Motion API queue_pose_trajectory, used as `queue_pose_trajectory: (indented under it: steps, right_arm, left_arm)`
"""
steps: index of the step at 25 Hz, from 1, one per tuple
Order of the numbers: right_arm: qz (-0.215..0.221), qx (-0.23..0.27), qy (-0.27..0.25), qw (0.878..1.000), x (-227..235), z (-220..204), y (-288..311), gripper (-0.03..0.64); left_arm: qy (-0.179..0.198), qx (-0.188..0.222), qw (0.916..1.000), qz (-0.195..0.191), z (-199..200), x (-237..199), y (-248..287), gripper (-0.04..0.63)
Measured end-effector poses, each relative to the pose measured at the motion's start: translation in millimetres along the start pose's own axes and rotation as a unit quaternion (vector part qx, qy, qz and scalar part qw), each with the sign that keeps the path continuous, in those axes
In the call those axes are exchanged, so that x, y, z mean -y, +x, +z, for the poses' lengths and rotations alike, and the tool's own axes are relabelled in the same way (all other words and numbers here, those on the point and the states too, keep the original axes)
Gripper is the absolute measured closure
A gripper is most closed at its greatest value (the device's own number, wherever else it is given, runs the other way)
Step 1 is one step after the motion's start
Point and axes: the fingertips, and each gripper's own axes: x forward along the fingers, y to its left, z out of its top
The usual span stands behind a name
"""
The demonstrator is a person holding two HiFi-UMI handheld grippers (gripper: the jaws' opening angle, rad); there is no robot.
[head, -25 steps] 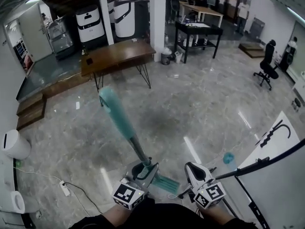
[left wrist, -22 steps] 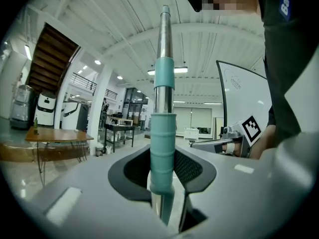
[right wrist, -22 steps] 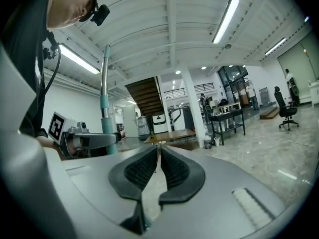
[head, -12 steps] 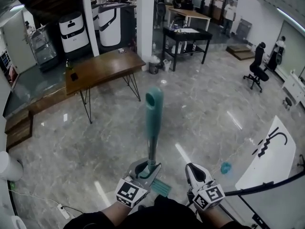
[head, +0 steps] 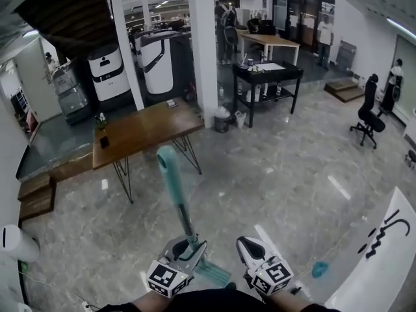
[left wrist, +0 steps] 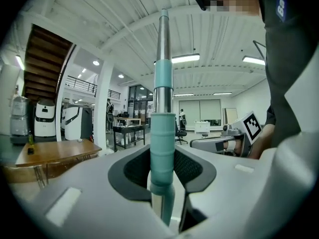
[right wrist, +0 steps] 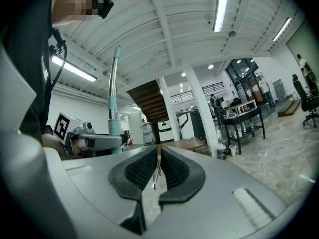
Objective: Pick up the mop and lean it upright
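Note:
The mop has a teal grip on a metal pole (head: 172,177); in the head view it rises nearly upright, leaning slightly left. Its teal head (head: 212,273) shows just below my grippers. My left gripper (head: 190,244) is shut on the pole low down. In the left gripper view the teal sleeve (left wrist: 162,133) stands pressed between the dark pads of that gripper (left wrist: 162,169). My right gripper (head: 247,247) hovers just right of the mop, apart from it. In the right gripper view it (right wrist: 159,166) is shut with nothing between the pads, and the pole (right wrist: 113,114) shows at its left.
A wooden table (head: 144,130) stands ahead, with a white pillar (head: 203,51) and a black desk (head: 267,75) behind it. An office chair (head: 370,117) is far right. A white board (head: 385,260) lies at the lower right, a small teal object (head: 318,269) beside it.
The mop pole swung up from a strong left lean to nearly vertical and now leans slightly left. The head view tilted up. Both grippers kept their grip states.

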Motion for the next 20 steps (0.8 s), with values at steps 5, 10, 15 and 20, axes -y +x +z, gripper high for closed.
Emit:
queue_pose_trajectory:
  steps: [5,10,15,20]
  right_arm:
    - [-0.008,0.004,0.002,1.0,61.7,20.6,47.3,0.591]
    - [-0.042,0.0,0.0,0.999,127.2,30.5,91.2,0.591]
    - [-0.09,-0.019,-0.006,0.996,185.4,46.0,152.3,0.591]
    - [-0.119,0.004,-0.018,0.993,230.3,79.9,230.2,0.591]
  left_arm:
    - [-0.005,0.016,0.9997,0.016,21.0,-44.8,64.9,0.456]
    - [-0.019,0.046,0.9987,0.001,35.1,-94.7,139.7,0.456]
    - [-0.033,0.052,0.997,-0.047,33.3,-146.2,215.2,0.456]
    - [-0.026,0.052,0.9936,-0.097,38.2,-209.9,280.5,0.456]
